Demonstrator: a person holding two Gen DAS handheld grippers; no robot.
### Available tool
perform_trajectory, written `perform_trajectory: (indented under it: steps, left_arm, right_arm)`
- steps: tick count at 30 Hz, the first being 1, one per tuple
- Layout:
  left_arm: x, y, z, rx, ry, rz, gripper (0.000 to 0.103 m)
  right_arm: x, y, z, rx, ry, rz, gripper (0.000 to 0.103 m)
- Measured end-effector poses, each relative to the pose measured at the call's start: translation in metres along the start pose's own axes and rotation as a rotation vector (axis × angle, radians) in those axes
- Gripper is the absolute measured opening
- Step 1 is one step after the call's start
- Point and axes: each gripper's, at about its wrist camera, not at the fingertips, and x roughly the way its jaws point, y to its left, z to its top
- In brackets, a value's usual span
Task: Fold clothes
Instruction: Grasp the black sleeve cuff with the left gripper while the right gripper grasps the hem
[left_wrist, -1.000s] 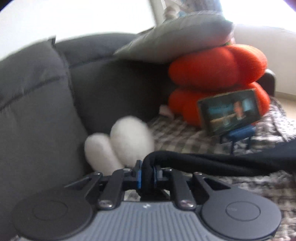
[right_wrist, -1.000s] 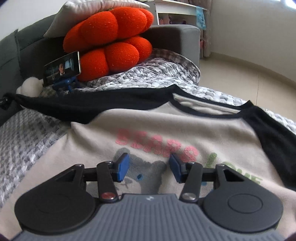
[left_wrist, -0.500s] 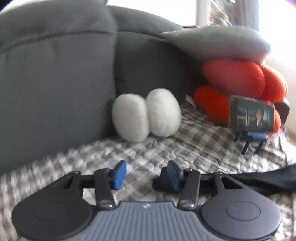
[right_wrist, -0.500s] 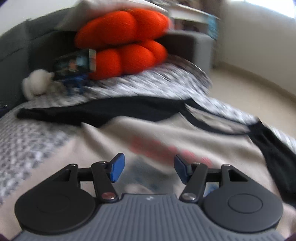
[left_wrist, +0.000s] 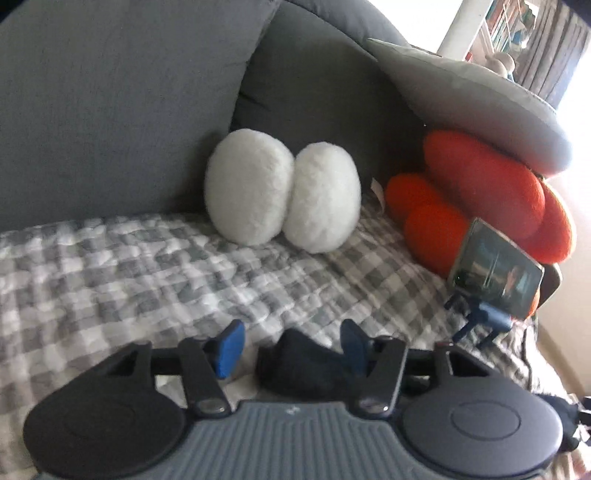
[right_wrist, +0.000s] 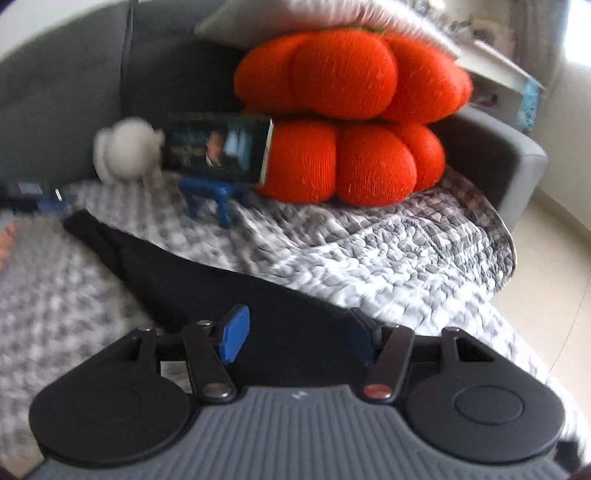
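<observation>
Propped on a stand (right_wrist: 208, 192) before stacked cushions (right_wrist: 351, 110), a phone (right_wrist: 218, 147); sleeve (right_wrist: 192, 277) across quilt (right_wrist: 406, 251) in front.

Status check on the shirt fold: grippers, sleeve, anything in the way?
Left gripper open, black sleeve end lying loose between its fingers. Right gripper open over the sleeve. Phone on its blue stand sits just beyond the sleeve.

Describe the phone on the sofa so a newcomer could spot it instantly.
On the grey sofa, find the orange knotted cushion stacked at the armrest end. Propped against its lower lobes stands the phone, landscape on a small blue stand. It is the only lit screen; the white plush pillow beside it is soft and round.
</observation>
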Motion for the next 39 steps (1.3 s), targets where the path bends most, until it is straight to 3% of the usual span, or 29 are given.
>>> perform_trajectory:
  steps: [4,6,7,9,10,12,17,21,24,26,27,28,29,31,34,36,39]
  left_arm:
    - [0.021,-0.009,0.001,0.047,0.046,0.000,0.058]
    - [0.033,-0.010,-0.007,0.051,0.088,0.026,0.045]
    - [0.033,-0.013,-0.010,0.083,0.078,0.041,0.021]
    - [0.031,-0.019,-0.013,0.144,0.060,0.052,0.013]
    - [0.028,-0.020,-0.013,0.156,0.038,0.049,0.011]
    - [0.016,-0.019,-0.005,0.128,-0.044,0.018,0.011]
    - [-0.002,-0.019,0.017,0.058,-0.209,-0.057,0.011]
    - [0.009,-0.021,0.010,0.098,-0.197,-0.063,0.016]
    - [0.024,-0.013,-0.002,0.110,-0.128,0.028,0.026]
    - [0.022,-0.002,-0.008,0.073,-0.113,0.041,0.043]
    - [0.018,0.003,-0.009,0.043,-0.115,0.029,0.045]
    - [0.016,0.007,-0.009,0.019,-0.115,0.017,0.047]
    - [0.014,0.008,-0.007,0.003,-0.111,0.006,0.047]
    - [0.012,0.010,-0.004,-0.029,-0.100,-0.020,0.049]
    - [0.017,0.001,-0.004,-0.057,-0.049,-0.053,0.067]
    - [0.026,-0.007,-0.005,-0.049,-0.029,-0.041,0.068]
    - [0.042,-0.014,-0.009,-0.056,-0.011,-0.011,0.065]
  right_arm:
    - [0.032,-0.013,0.014,-0.051,0.072,0.049,0.063]
    - [0.046,-0.011,0.013,-0.084,0.121,0.090,0.057]
    - [0.052,-0.009,0.012,-0.105,0.143,0.103,0.047]
    - [0.056,-0.006,0.013,-0.133,0.142,0.122,0.014]
    - [0.052,-0.003,0.015,-0.149,0.114,0.089,0.001]
    - [0.046,0.003,0.019,-0.180,0.057,0.021,0.001]
    - [0.045,-0.002,0.029,-0.109,-0.089,-0.184,0.001]
    - [0.065,-0.002,0.024,-0.070,-0.052,-0.257,0.001]
    - [0.064,0.001,0.021,-0.062,-0.043,-0.252,0.007]
    - [0.064,0.003,0.019,-0.057,-0.038,-0.249,0.024]
    - [0.063,0.004,0.018,-0.056,-0.036,-0.243,0.031]
    - [0.057,0.010,0.016,-0.072,-0.041,-0.206,0.046]
    - [0.052,0.016,0.015,-0.087,-0.047,-0.170,0.049]
    - [0.041,0.027,0.011,-0.117,-0.058,-0.096,0.049]
    - [0.024,0.044,0.006,-0.162,-0.075,0.014,0.049]
    - [0.015,0.056,0.003,-0.194,-0.081,0.082,0.049]
    - [0.039,0.064,-0.005,-0.235,0.009,0.036,0.021]
